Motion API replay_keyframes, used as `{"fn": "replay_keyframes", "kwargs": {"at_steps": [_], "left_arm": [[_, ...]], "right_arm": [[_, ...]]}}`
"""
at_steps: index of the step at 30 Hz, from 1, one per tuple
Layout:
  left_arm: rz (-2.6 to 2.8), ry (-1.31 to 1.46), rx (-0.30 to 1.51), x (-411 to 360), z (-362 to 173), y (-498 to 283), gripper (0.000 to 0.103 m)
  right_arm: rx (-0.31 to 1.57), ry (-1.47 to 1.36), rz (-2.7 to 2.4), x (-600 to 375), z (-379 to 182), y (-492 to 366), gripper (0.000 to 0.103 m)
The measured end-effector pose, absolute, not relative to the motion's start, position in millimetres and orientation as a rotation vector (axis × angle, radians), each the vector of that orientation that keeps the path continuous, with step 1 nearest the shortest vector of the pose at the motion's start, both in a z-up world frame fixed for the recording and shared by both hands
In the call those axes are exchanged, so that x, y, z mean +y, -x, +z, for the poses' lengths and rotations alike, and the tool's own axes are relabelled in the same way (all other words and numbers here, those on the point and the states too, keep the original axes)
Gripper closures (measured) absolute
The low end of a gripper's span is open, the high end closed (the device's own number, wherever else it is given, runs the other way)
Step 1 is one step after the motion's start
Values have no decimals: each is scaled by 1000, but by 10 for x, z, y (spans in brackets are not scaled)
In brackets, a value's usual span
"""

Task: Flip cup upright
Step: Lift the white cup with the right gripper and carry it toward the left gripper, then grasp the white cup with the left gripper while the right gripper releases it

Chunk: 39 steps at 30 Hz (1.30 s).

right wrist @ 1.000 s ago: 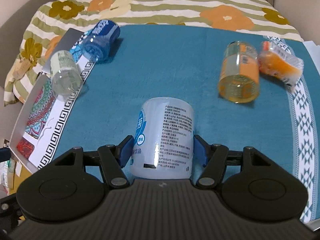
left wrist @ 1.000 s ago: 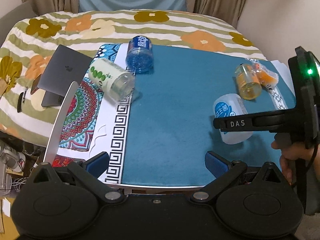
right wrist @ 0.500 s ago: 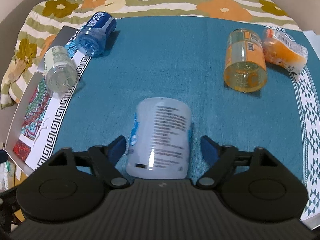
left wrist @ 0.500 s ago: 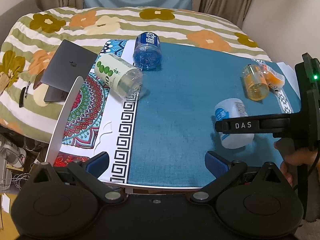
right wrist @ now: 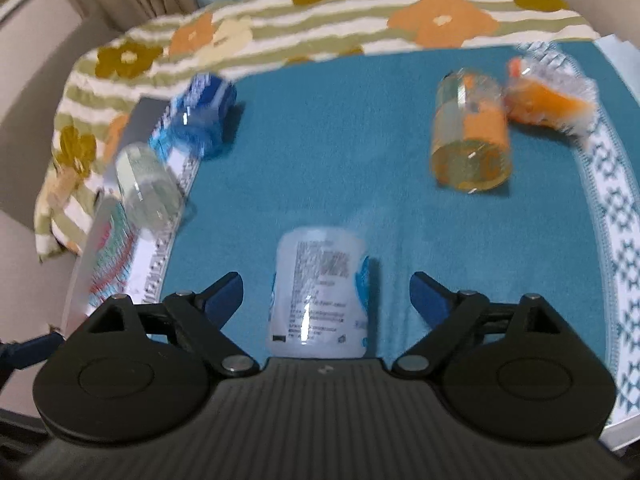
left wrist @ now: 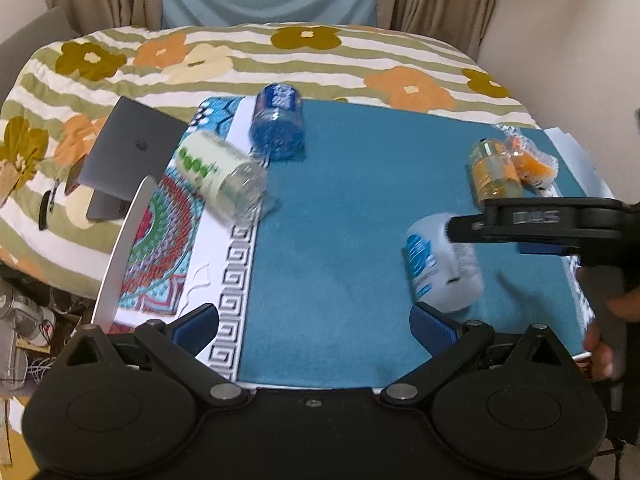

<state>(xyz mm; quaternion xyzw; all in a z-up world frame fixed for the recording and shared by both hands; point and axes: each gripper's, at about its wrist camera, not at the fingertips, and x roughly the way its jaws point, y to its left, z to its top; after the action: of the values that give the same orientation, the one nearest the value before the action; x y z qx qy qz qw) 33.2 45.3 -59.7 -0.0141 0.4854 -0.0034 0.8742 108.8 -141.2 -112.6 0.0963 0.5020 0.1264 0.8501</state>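
Observation:
A white cup with a blue label [right wrist: 320, 292] lies on its side on the teal mat [right wrist: 340, 152], between the blue pads of my right gripper [right wrist: 326, 296], which is open and touches nothing. It also shows in the left wrist view [left wrist: 440, 268], under the right gripper's arm [left wrist: 552, 226]. My left gripper [left wrist: 316, 324] is open and empty at the table's near edge. A blue cup [left wrist: 278, 120], a green-dotted clear cup [left wrist: 220, 178] and an orange cup [left wrist: 494, 172] also lie on their sides.
An orange packet [left wrist: 534, 164] lies against the orange cup at the right edge. A patterned cloth [left wrist: 160, 240] and a grey laptop [left wrist: 128, 152] are at the left. A floral blanket [left wrist: 280, 56] covers the far side.
My right gripper has opened and let go of the white cup, which has rolled slightly. Both wrist views have pulled back and up; the current frames are motion-blurred.

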Motion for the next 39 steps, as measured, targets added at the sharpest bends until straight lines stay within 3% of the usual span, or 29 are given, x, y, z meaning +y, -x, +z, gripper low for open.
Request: {"fn": "replay_keyframes", "kwargs": {"at_steps": [5, 10, 18, 28, 33, 35, 39], "left_arm": [[-75, 46, 1039, 193, -485, -664, 0], [-118, 82, 1184, -101, -619, -1136, 0], [-78, 84, 1381, -486, -998, -1694, 7], [9, 86, 1477, -595, -1321, -1932, 11], [26, 124, 1514, -556, -1451, -1988, 20], [23, 135, 1532, -554, -1502, -2004, 35], [13, 158, 1523, -518, -1525, -2008, 38]], "right_arm": [[989, -238, 207, -1879, -867, -1016, 0], [978, -213, 127, -2365, -824, -951, 0], [1005, -215, 161, -2866, -1063, -807, 0], [1086, -310, 204, -3151, -1401, -842, 0], [1093, -317, 208, -3249, -1449, -899, 0], [1096, -319, 209, -3274, -1463, -924, 0], [1099, -321, 213, -3298, -1477, -951, 0]]}}
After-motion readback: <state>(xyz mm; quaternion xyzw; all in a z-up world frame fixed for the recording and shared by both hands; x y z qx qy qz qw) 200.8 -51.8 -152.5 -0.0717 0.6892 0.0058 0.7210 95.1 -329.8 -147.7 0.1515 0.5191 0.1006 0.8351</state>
